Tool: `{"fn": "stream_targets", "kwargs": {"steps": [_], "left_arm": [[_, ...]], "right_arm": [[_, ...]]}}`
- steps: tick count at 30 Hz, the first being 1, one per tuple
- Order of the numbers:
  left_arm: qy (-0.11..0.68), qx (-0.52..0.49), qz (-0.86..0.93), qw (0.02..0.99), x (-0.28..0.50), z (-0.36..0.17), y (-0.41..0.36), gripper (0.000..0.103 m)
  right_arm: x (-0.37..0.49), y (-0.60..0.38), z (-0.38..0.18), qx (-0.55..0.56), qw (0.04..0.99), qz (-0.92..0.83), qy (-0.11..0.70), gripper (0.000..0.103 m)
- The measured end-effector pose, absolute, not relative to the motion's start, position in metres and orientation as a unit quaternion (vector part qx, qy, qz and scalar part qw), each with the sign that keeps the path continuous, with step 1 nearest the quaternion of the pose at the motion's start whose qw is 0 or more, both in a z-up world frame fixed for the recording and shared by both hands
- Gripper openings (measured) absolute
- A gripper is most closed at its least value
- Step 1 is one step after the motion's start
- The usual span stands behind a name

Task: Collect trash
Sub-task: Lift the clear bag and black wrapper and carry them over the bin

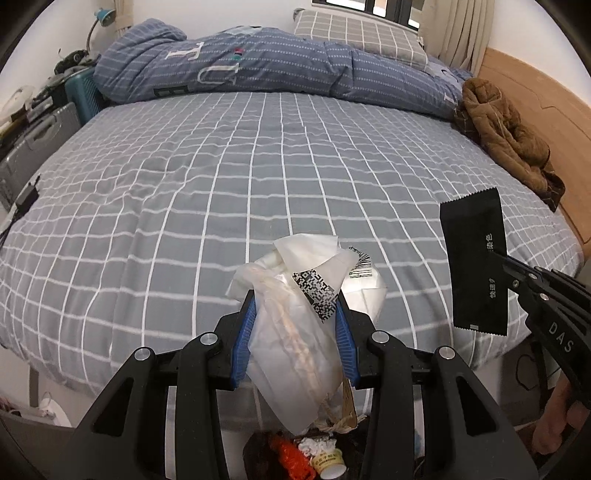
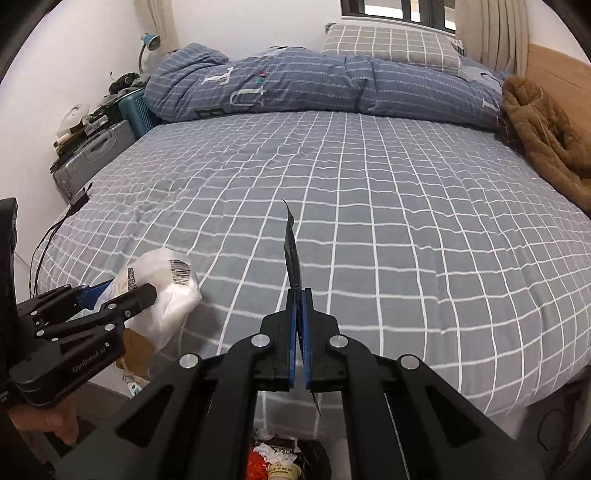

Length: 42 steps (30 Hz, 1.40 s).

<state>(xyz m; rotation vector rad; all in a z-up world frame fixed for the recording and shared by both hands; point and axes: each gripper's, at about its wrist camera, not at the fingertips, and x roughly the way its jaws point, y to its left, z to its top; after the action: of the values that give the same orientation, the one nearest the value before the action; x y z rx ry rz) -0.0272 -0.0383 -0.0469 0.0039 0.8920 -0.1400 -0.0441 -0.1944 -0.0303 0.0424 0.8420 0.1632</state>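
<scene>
My left gripper (image 1: 295, 295) is shut on a crumpled white plastic bag (image 1: 295, 332) with a barcode label, held above the near edge of the bed (image 1: 184, 184). The same bag (image 2: 166, 291) shows at the left of the right wrist view, with the left gripper (image 2: 122, 295) on it. My right gripper (image 2: 300, 295) is shut on a flat black wrapper (image 2: 291, 254) seen edge-on; in the left wrist view that wrapper (image 1: 474, 262) hangs at the right with white print, held by the right gripper (image 1: 498, 258). Below both grippers sits a bin (image 1: 317, 458) with trash; the bin (image 2: 280, 459) holds orange and white scraps.
A rolled blue duvet (image 1: 277, 70) and a checked pillow (image 1: 362, 33) lie at the far side of the bed. A brown jacket (image 1: 509, 136) rests by the wooden headboard (image 1: 535, 92). Cases and clutter (image 1: 40, 129) stand at the left, with a black charger and cables (image 1: 22, 203).
</scene>
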Motion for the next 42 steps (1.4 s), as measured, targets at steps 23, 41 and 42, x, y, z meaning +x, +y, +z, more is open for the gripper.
{"fn": "stream_targets", "kwargs": {"steps": [23,41,42], "left_arm": [[0.463,-0.007,-0.067,0.884,-0.133,-0.073,-0.028,0.039],[0.502,-0.022,-0.059,0.862,-0.188,-0.100,-0.018,0.039],[0.504,-0.024,-0.058,0.862,-0.189,-0.101,-0.017,0.039]], "right_arm": [[-0.139,-0.175,-0.046,0.017,0.899,0.086,0.428,0.002],[-0.197,-0.159,-0.080,0.021,0.876,0.075,0.476,0.002],[-0.199,-0.157,-0.081,0.020,0.874,0.075,0.479,0.002]]}}
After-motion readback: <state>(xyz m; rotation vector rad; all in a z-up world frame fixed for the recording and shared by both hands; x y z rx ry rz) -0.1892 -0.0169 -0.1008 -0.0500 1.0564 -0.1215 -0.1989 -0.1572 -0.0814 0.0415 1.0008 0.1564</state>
